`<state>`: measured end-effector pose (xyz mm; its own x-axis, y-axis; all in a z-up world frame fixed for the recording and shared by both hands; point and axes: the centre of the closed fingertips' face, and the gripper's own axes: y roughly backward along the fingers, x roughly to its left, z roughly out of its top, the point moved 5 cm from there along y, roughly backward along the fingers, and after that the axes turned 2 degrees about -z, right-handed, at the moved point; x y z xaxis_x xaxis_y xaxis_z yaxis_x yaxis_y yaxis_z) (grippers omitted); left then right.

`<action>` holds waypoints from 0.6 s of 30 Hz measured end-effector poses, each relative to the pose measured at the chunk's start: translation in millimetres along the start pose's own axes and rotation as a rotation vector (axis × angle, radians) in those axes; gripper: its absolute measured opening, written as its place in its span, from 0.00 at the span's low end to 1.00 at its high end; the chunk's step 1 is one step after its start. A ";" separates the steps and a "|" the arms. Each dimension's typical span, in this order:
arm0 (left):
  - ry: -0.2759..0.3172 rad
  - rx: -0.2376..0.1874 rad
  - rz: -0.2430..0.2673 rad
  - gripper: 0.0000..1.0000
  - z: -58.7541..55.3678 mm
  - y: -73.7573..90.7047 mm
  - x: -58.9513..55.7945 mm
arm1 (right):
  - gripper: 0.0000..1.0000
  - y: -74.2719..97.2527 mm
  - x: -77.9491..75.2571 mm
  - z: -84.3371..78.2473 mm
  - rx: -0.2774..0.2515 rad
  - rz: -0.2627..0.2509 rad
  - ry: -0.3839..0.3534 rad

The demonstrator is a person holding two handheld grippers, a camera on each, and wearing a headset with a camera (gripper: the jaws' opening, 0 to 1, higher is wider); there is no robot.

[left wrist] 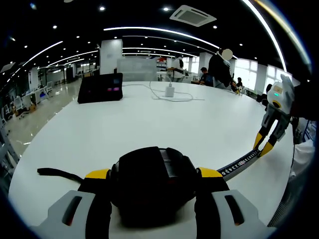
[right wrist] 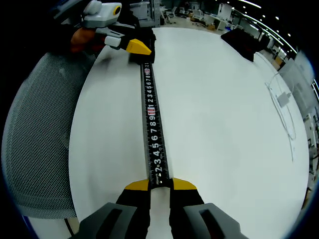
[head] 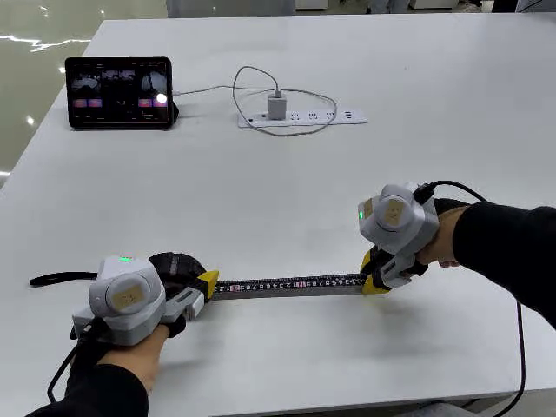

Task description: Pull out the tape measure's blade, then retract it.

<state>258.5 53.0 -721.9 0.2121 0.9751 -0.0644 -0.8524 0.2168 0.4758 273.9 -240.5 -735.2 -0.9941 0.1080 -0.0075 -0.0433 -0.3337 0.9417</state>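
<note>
Fingers point(right wrist: 137, 185) of the right gripper point(right wrist: 160, 185) pinch the numbered steel blade point(right wrist: 151, 109); left gripper point(left wrist: 153, 174) clamps the round black case point(left wrist: 152, 164). Best moved slowly, in line with the case.

In the head view the left gripper point(head: 185, 276) covers the near part of the case point(head: 176, 263), and the strap point(head: 59, 279) goes out of sight behind it. The tip of the blade point(right wrist: 152, 124) is hidden between the jaws of the right gripper point(right wrist: 159, 185), so its hook cannot be seen. In the head view the numbers on the blade are too small to read, and so is the screen of the tablet point(head: 119, 91). In the right gripper view the case is blurred. The sleeve point(head: 512, 252) is cut off by the right edge.
</note>
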 end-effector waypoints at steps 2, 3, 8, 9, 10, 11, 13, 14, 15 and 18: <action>-0.003 0.000 -0.002 0.63 0.1 0.1 0.0 | 0.10 -0.7 0.1 1.9 0.011 -0.003 -0.011; -0.003 0.000 -0.001 0.63 0.0 0.2 -0.1 | 0.10 -0.6 -0.2 2.4 0.017 -0.006 -0.016; -0.001 -0.001 -0.003 0.63 -0.1 -0.5 0.3 | 0.10 -0.3 0.1 2.6 0.023 0.002 0.014; -0.001 -0.001 -0.003 0.63 -0.1 -0.5 0.3 | 0.10 -0.3 0.1 2.5 0.021 0.005 0.019; 0.001 0.001 -0.007 0.63 0.0 -0.9 0.4 | 0.10 -0.1 0.1 2.6 0.018 0.005 0.014; 0.003 0.001 -0.007 0.63 -0.1 -0.7 0.3 | 0.10 -0.5 -0.1 2.6 0.018 0.004 0.000; 0.002 0.002 -0.007 0.63 0.1 -1.2 0.7 | 0.10 -0.9 -0.9 3.5 0.019 0.007 -0.006; 0.002 0.002 -0.007 0.63 0.1 -1.4 0.8 | 0.10 -0.9 -0.6 3.8 0.017 0.005 -0.001; 0.001 0.002 -0.007 0.63 0.0 -1.2 0.7 | 0.10 -1.2 -0.4 4.0 0.013 0.006 0.000; 0.000 0.001 -0.008 0.63 0.0 -1.7 0.9 | 0.10 -1.1 0.4 4.4 -0.005 0.003 -0.012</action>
<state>260.2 53.6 -722.8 0.2185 0.9735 -0.0680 -0.8501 0.2241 0.4765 274.0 -236.0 -734.7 -0.9930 0.1180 -0.0003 -0.0405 -0.3386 0.9401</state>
